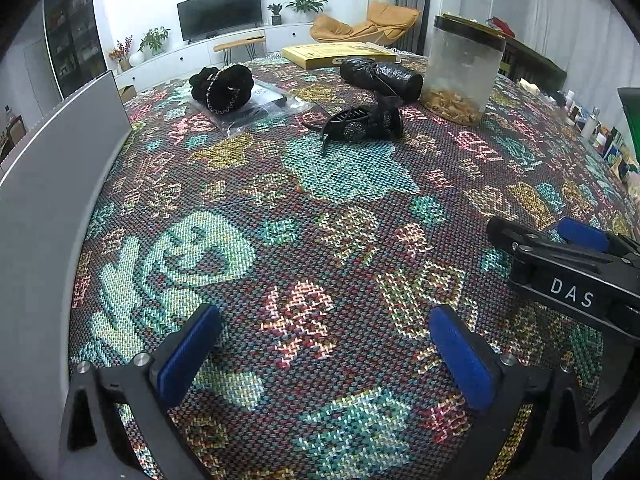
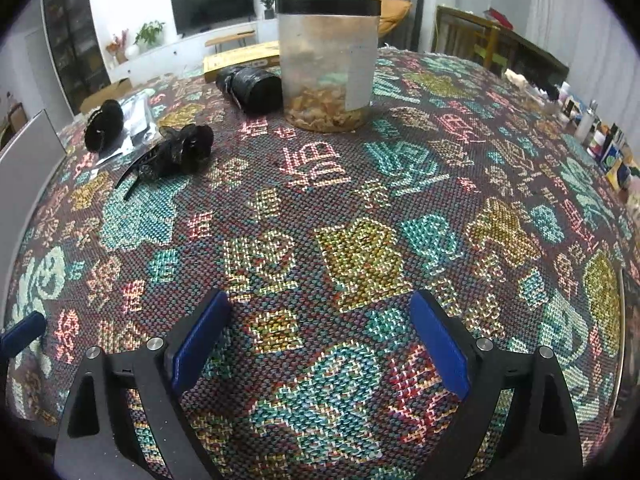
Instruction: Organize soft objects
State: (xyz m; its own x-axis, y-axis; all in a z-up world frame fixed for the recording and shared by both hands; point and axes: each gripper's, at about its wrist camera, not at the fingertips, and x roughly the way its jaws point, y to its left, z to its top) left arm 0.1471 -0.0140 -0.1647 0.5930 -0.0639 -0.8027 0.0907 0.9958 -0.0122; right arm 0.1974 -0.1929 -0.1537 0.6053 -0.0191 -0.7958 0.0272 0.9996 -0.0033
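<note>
Both grippers hang with fingers spread wide and nothing between them: the left gripper [image 1: 324,354] and the right gripper [image 2: 320,340] over the near part of the patterned tablecloth [image 1: 344,216]. The soft things lie toward the table's far edge: a black scrunchie [image 1: 221,86] on a clear packet [image 1: 256,110], a black hair clip [image 1: 360,124], a black roll [image 1: 380,74] beside a dark-lidded jar [image 1: 462,68]. The clip's detail is hard to make out.

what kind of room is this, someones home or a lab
Most likely a home living room. A flat TV stands on a low white cabinet with potted plants beside it, an orange lounge chair sits by the curtains, and the work goes on at a table under a patterned woven cloth.
</note>
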